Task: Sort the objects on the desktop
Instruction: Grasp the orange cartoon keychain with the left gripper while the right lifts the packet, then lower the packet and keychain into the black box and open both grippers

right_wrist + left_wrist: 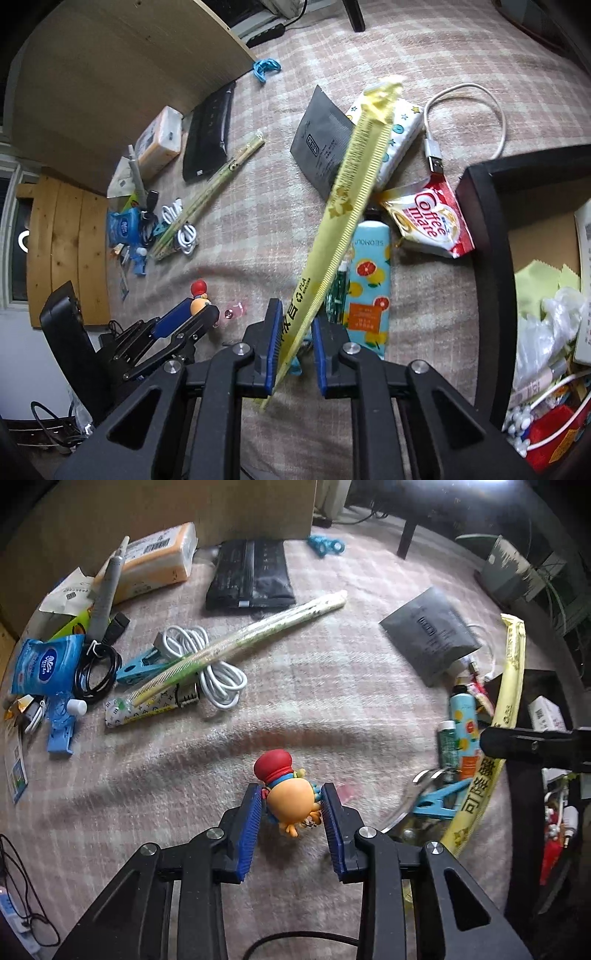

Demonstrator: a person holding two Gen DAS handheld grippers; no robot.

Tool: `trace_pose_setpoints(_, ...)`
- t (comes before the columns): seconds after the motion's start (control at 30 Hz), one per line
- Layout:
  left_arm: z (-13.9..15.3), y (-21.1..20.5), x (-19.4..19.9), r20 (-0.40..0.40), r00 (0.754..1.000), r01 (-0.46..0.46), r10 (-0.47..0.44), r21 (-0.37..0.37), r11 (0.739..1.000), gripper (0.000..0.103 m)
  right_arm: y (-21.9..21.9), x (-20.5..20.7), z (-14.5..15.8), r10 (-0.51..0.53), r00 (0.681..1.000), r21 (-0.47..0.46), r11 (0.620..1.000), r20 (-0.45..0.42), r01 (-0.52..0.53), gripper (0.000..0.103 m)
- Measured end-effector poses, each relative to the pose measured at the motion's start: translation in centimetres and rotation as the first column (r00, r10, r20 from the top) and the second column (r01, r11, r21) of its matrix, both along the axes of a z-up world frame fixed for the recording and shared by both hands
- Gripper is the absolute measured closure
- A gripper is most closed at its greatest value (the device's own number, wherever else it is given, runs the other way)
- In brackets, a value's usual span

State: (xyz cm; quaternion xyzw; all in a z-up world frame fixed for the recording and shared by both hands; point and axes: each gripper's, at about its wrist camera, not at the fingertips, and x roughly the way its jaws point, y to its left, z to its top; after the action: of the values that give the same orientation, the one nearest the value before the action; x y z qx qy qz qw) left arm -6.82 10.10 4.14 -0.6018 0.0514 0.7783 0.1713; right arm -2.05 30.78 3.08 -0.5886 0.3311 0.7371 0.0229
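Note:
A small toy figurine (286, 797) with a red cap and an orange body stands on the pink checked cloth (295, 709). My left gripper (291, 789) is shut on it, a blue pad against each side. The right wrist view shows the same figurine (198, 295) in the left gripper (199, 308). My right gripper (296, 314) is shut on the lower end of a long yellow packet (354, 177), which slants up and away over other items. That yellow packet (513, 672) curves past one black finger (524, 744) of the right gripper at the right edge.
A left-hand pile holds a white cable (218, 672), a green-white stick packet (266, 624), a blue tissue pack (44, 661) and blue clips. Further back lie a black pouch (251, 572) and a grey pouch (428, 635). A citrus-print tube (369, 273), a creamer sachet (432, 221) and a black-rimmed box (487, 206) sit right.

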Motion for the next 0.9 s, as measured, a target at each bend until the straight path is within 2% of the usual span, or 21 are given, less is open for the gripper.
trace_pose_setpoints(0.07, 0.8, -0.4, 0.4, -0.01, 1.0, 0.01, -0.01, 0.014, 1.0, 0.072, 0.1, 0.6, 0.3, -0.007, 1.0, 0.001, 1.0, -0.007, 0.007, 0.092)
trace_pose_setpoints(0.17, 1.9, -0.5, 1.2, -0.022, 1.0, 0.019, -0.018, 0.042, 0.999, 0.072, 0.4, 1.7, 0.9, -0.019, 1.0, 0.006, 1.0, -0.02, 0.019, 0.092)
trace_pose_setpoints(0.37, 4.5, 4.9, 1.9, -0.05, 0.997, 0.06, -0.056, 0.077, 0.995, 0.072, 2.0, 4.6, 2.2, -0.067, 0.997, 0.002, 0.998, -0.037, 0.067, 0.092)
trace_pose_setpoints(0.4, 4.1, 7.5, 1.1, -0.053, 0.997, 0.061, -0.056, 0.083, 0.995, 0.072, 2.2, 5.0, 2.4, -0.072, 0.997, 0.004, 0.997, -0.039, 0.073, 0.092)
trace_pose_setpoints(0.47, 3.9, 9.8, 0.8, -0.053, 0.996, 0.071, -0.066, 0.101, 0.992, 0.072, 3.0, 6.3, 3.0, -0.088, 0.995, 0.015, 0.996, -0.041, 0.089, 0.092)
trace_pose_setpoints(0.63, 5.0, 12.2, 2.4, -0.059, 0.992, 0.119, -0.112, 0.14, 0.983, 0.072, 5.8, 10.1, 4.2, -0.141, 0.989, 0.046, 0.989, -0.035, 0.143, 0.092)
trace_pose_setpoints(0.9, 7.3, 18.6, 6.2, -0.073, 0.964, 0.266, -0.256, 0.198, 0.943, 0.072, 11.2, 17.5, 6.3, -0.25, 0.968, 0.094, 0.963, -0.029, 0.252, 0.092)
